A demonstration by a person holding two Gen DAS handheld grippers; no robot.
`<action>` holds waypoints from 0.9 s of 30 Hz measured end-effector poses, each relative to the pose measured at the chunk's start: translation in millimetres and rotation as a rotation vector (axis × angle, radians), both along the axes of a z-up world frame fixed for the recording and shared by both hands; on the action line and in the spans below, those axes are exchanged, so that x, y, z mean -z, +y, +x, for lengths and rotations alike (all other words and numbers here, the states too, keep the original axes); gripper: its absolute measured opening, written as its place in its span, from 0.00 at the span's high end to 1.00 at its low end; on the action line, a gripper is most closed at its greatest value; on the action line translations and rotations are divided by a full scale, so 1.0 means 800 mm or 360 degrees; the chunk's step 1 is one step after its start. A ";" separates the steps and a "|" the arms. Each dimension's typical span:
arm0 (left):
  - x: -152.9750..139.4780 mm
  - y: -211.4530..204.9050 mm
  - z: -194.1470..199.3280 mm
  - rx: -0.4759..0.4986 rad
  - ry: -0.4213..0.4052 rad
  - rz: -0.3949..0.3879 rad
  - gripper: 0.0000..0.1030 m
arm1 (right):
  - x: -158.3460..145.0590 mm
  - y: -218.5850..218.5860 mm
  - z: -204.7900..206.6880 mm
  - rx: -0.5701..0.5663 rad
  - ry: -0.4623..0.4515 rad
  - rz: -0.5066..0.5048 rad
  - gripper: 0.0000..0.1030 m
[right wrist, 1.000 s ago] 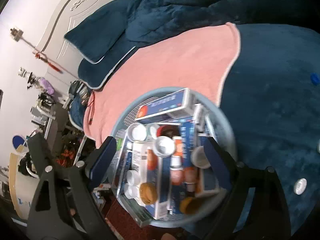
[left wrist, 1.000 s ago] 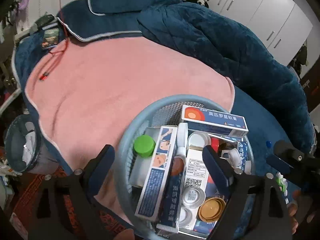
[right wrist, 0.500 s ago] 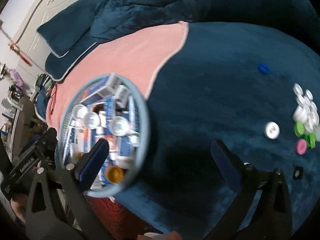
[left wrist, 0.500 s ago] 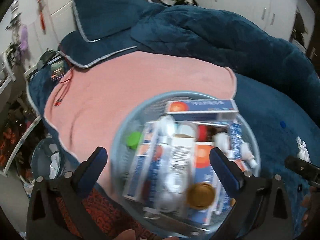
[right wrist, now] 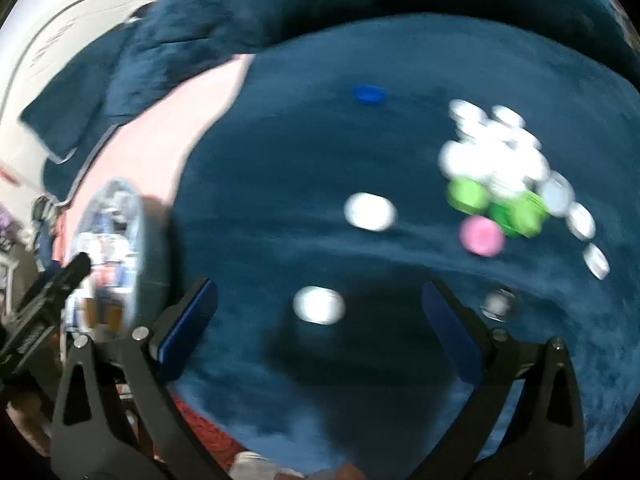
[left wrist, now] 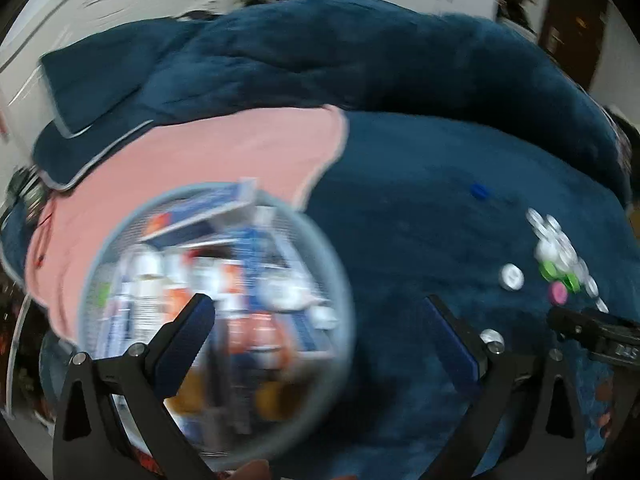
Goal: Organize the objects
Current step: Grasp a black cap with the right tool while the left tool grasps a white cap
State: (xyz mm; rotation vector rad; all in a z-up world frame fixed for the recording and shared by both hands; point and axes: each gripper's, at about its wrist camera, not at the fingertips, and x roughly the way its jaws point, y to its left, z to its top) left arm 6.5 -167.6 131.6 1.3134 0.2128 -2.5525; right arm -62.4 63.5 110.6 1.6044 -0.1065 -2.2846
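Left tongs apart, empty, above the blue round basket of medicine boxes, blurred, on the bed beside the pink towel. Right tongs apart, empty, over the blue blanket; white cap between them. Cap pile to the right.

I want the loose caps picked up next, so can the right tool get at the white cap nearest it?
Probably yes: the right tool is open, and the white cap lies alone on the blue blanket between its fingers.
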 end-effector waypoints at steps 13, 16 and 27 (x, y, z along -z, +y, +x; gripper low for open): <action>0.058 0.108 -0.040 0.0319 -0.0193 0.0024 0.01 | 0.066 0.113 -0.019 0.0259 -0.0127 0.0197 0.34; 0.069 0.114 -0.040 0.0340 -0.0209 0.0033 0.01 | 0.087 0.099 -0.021 0.0165 -0.0145 0.0353 0.70; 0.118 0.181 -0.059 0.0595 -0.0241 0.0063 0.12 | 0.050 0.131 -0.009 0.0266 -0.0075 0.0204 0.70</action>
